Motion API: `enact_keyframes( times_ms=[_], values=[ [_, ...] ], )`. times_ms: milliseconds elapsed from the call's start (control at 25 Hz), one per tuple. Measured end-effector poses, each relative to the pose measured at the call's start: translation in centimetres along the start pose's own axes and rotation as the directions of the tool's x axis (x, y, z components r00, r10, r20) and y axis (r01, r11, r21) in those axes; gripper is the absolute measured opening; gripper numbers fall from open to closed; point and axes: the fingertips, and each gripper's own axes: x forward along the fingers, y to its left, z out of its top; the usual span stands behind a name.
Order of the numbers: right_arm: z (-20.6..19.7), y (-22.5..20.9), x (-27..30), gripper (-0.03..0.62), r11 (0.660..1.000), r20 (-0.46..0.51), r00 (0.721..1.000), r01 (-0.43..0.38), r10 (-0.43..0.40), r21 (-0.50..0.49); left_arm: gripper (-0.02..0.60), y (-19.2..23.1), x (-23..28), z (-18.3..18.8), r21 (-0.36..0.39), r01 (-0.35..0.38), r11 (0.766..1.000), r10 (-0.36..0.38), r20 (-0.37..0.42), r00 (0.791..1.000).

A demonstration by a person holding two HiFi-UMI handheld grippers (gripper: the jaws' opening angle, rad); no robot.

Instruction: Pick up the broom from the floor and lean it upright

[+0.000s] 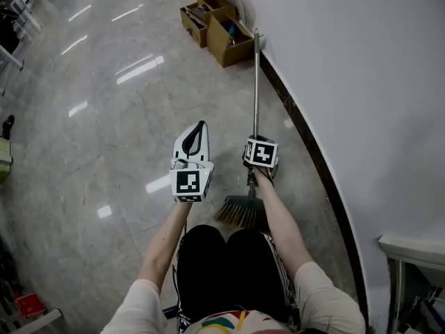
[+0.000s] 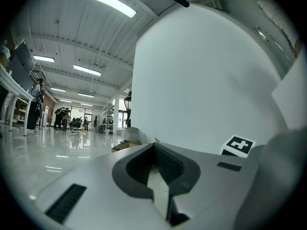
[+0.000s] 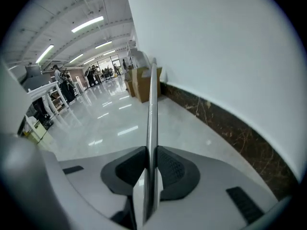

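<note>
Floor [image 1: 104, 117]: glossy grey.
Wall [image 1: 361, 61]: white, dark skirting, 1 to 5 o'clock.
Boxes [image 1: 215, 23]: open cardboard, 12 o'clock, by the wall.
Broom [image 1: 255, 82]: along the wall foot, handle toward 12 o'clock, bristles at 6, possibly off the floor.
Right gripper [image 3: 151, 150]: jaws clamped on the handle near the bristles.
Left gripper [image 2: 154, 145]: jaws together, empty, at its 9 o'clock.

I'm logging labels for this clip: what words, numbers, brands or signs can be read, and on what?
No readable text anywhere.
Marker cube on the left tool: black-and-white square pattern only.
Marker cube on the right tool: the same.
Cardboard boxes by the wall: no legible print.
Broom: no label visible.
</note>
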Motion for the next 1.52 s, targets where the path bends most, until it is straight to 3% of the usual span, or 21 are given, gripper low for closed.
enact_keyframes(
  times_ms=[160, 320, 560, 720, 840, 1040, 1120, 1240, 1400, 1520],
  values=[
    [6.2, -0.9, -5.5, 0.086, 0.999, 0.172, 0.984, 0.051, -0.048, -0.012, 0.044, -0.9, 1.4, 5.5, 0.002, 0.023, 1.0, -0.023, 0.077, 0.997],
    [10.9, -2.8, -11.1, 0.086, 0.99, 0.314, 0.942, 0.134, -0.117, -0.035, 0.044, -2.8, 2.4, 8.4, 0.024, 0.064, 0.998, -0.066, 0.12, 0.991],
    [14.8, -8.3, -18.7, 0.084, 0.962, 0.502, 0.826, 0.269, -0.256, 0.047, 0.044, -7.4, 6.0, 9.2, -0.149, 0.11, 0.983, -0.081, 0.187, 0.979],
    [14.7, -10.6, -23.0, 0.084, 0.933, 0.561, 0.748, 0.327, -0.354, 0.152, 0.044, -12.3, 5.9, 9.0, -0.055, 0.233, 0.971, -0.223, 0.151, 0.963],
    [13.9, -11.5, -25.4, 0.084, 0.909, 0.579, 0.702, 0.353, -0.413, 0.221, 0.044, -14.0, 4.8, 7.6, -0.026, 0.269, 0.963, -0.265, 0.11, 0.958],
    [13.8, -12.1, -25.6, 0.084, 0.887, 0.579, 0.674, 0.384, -0.459, 0.257, 0.044, -14.4, 4.4, 7.9, -0.045, 0.315, 0.948, -0.31, 0.098, 0.946],
    [14.0, -12.9, -25.7, 0.084, 0.879, 0.576, 0.666, 0.39, -0.474, 0.273, 0.045, -13.5, 4.2, 8.7, -0.069, 0.285, 0.956, -0.276, 0.116, 0.954],
    [14.4, -13.7, -25.5, 0.086, 0.877, 0.574, 0.664, 0.385, -0.479, 0.287, 0.045, -11.5, 4.4, 9.5, -0.163, 0.248, 0.955, -0.228, 0.13, 0.965],
    [14.6, -14.1, -25.2, 0.086, 0.877, 0.576, 0.662, 0.377, -0.48, 0.298, 0.044, -10.1, 3.7, 9.6, -0.141, 0.239, 0.961, -0.222, 0.126, 0.967],
    [15.0, -15.1, -24.7, 0.086, 0.877, 0.573, 0.664, 0.365, -0.481, 0.313, 0.045, -9.3, 3.9, 9.7, -0.197, 0.213, 0.957, -0.19, 0.127, 0.974]
  ],
)
